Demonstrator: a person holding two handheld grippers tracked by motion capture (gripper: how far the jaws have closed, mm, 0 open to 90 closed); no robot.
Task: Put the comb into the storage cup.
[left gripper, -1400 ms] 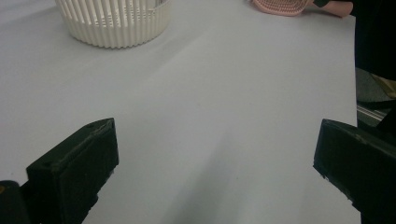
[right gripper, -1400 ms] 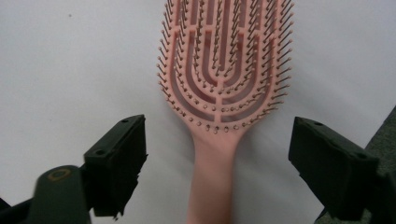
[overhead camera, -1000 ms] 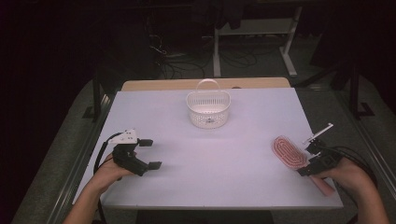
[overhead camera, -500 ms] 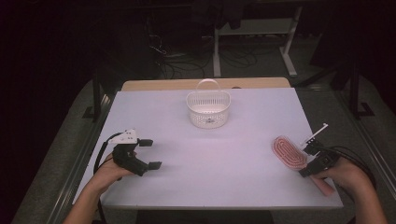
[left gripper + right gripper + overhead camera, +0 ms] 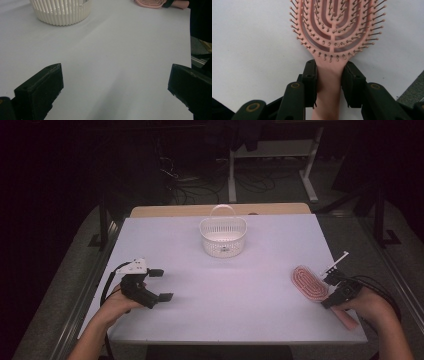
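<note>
The right gripper point(image 5: 329, 75) has just been closing its jaws on the neck of a pink hairbrush point(image 5: 335, 27), which lies bristles-up near the table's point(image 5: 250, 320) right edge. The pads seem to touch the handle, though firm pressure is hard to judge; a weak pinch could let it twist on lifting. The right hand point(image 5: 367, 302) rests low. The left gripper point(image 5: 157, 285) hovers wide open, empty.
</note>
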